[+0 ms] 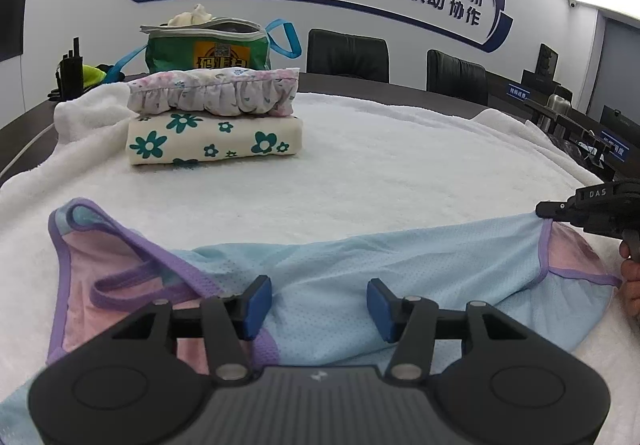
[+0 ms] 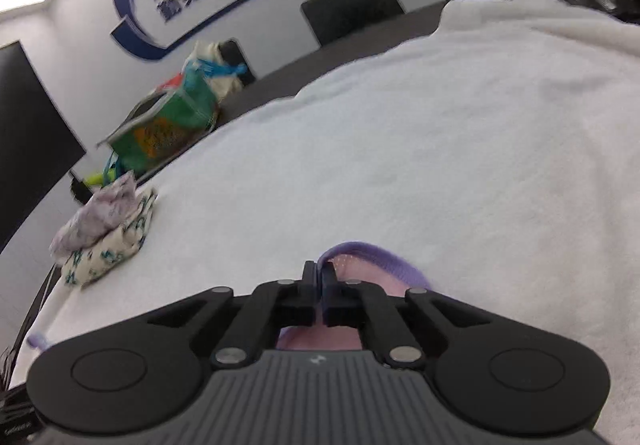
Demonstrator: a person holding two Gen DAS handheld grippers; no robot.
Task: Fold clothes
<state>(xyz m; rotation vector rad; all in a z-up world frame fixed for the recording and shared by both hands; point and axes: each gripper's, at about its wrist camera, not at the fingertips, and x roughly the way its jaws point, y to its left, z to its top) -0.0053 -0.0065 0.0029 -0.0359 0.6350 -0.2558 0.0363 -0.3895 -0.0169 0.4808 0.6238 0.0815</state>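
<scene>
The right gripper [image 2: 320, 277] pinches the blue top's [image 1: 360, 285] purple hem; the left gripper [image 1: 316, 305] hovers open, so pulling could drag the cloth askew.

The left gripper's [image 1: 318, 303] black body hides the near part of the blue, pink and purple garment [image 1: 360, 265], whose lower left corner runs off the picture's edge. In the right wrist view the green bag [image 2: 168, 125] and the stack of folded clothes [image 2: 108, 233] are smeared by blur, and the right gripper [image 2: 319, 277] covers all but a purple-edged scrap of the garment.
</scene>
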